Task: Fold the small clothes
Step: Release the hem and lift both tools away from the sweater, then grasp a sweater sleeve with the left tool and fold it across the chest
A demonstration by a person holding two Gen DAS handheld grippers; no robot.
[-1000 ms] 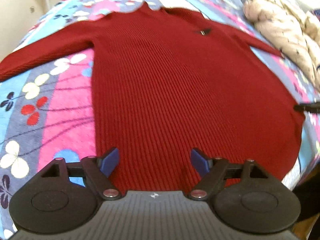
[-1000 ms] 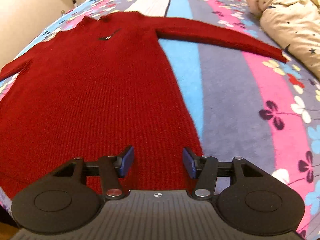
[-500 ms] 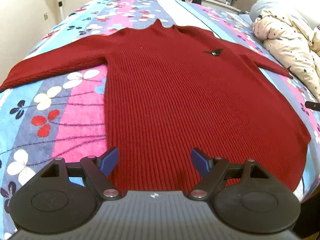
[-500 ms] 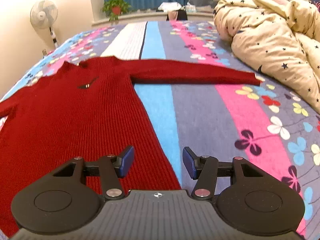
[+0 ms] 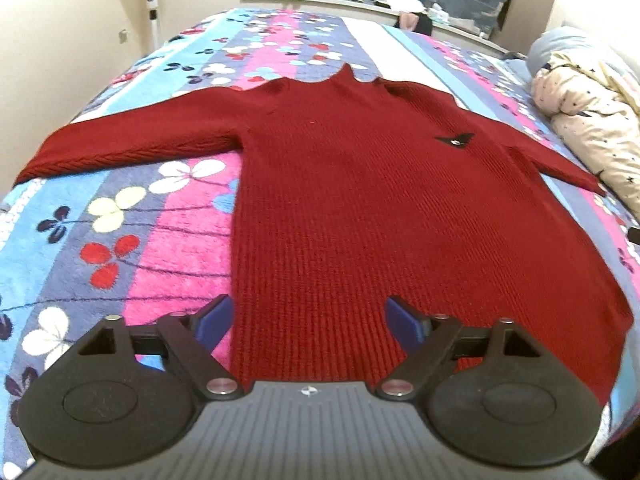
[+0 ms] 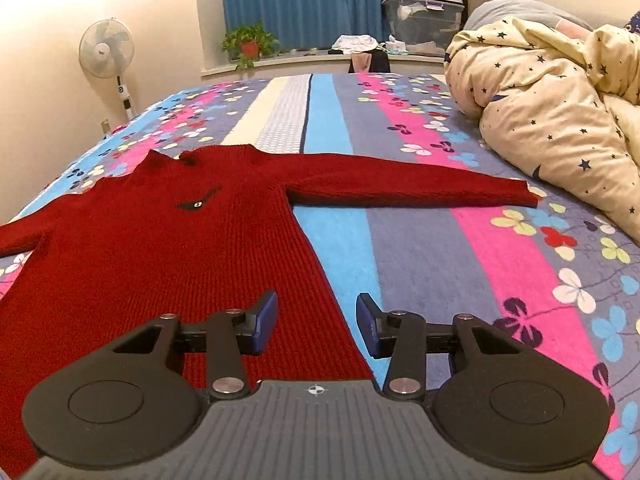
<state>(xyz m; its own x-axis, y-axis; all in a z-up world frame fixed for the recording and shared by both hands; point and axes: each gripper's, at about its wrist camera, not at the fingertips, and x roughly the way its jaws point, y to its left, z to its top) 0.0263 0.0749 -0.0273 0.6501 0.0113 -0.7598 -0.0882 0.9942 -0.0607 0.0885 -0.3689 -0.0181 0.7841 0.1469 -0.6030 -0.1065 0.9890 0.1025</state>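
A red knit sweater [image 5: 360, 208] lies flat and face up on the flowered bedspread [image 5: 152, 240], sleeves spread out to both sides, a small black emblem [image 5: 454, 139] on its chest. My left gripper [image 5: 308, 320] is open and empty, above the sweater's lower left hem. In the right wrist view the sweater [image 6: 160, 248] fills the left half, its right sleeve [image 6: 408, 188] stretched out straight. My right gripper [image 6: 316, 320] is open and empty, above the sweater's lower right edge.
A cream star-print duvet [image 6: 560, 120] is piled at the bed's right side. A standing fan [image 6: 106, 56] stands by the left wall. A potted plant [image 6: 250, 46] and storage boxes [image 6: 424, 20] sit on the window ledge beyond the bed.
Both grippers have tilted up and drawn back from the sweater, so more of the room shows. The sweater has not moved. Both grippers stay open.
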